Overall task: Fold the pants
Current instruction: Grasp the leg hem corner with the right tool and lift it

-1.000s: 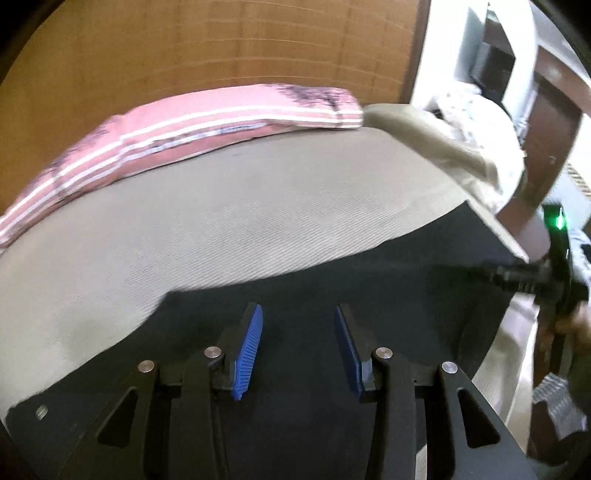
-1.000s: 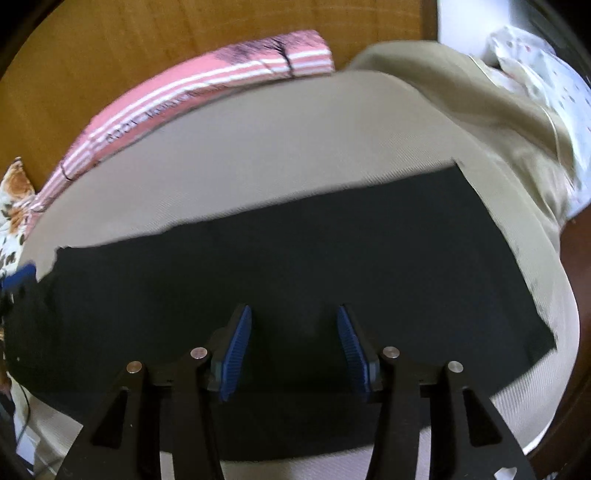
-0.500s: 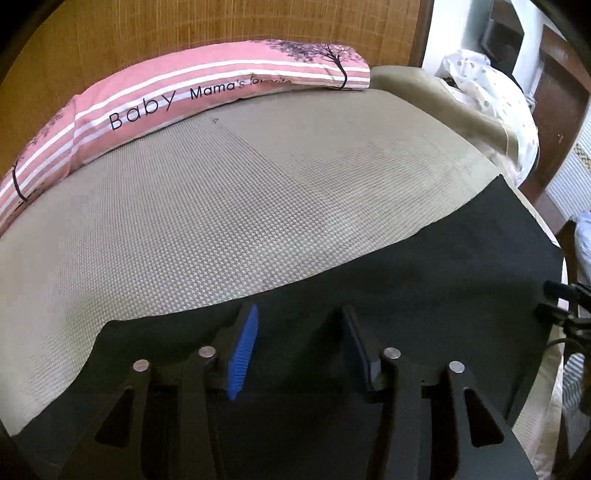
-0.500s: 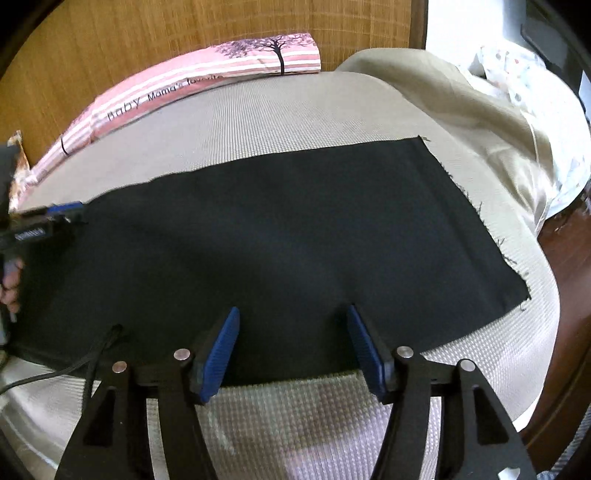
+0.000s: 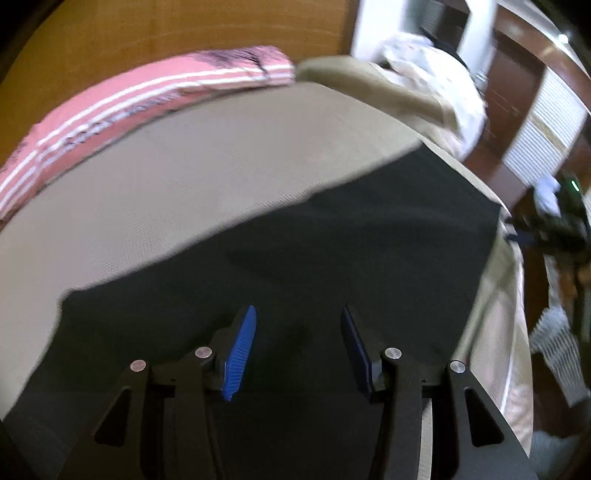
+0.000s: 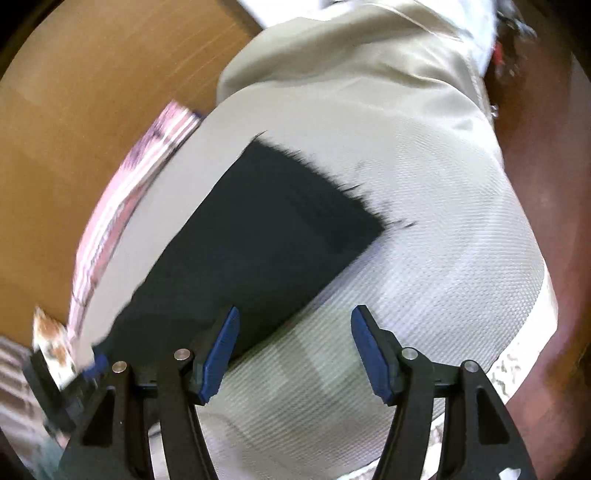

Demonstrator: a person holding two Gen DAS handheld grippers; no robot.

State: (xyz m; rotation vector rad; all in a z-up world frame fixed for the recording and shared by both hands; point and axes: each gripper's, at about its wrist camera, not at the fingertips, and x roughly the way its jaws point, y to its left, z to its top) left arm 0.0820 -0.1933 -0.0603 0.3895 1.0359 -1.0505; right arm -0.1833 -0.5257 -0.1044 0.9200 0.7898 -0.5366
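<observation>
Flat black fabric pants (image 5: pixel 332 258) lie spread on the beige textured bed (image 5: pixel 184 177). Left claw (image 5: pixel 297 347) spread, empty, hovering over the cloth's middle. Right claw (image 6: pixel 293 350) spread, empty, beside the cloth's near edge (image 6: pixel 258 240); left blue pad (image 6: pixel 218 354) overlaps it.

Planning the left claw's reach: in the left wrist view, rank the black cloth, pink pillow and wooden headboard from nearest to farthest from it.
1. Black cloth, directly under the left claw.
2. Pink pillow, beyond the bare bedding, upper left.
3. Wooden headboard, behind the pillow, farthest.
</observation>
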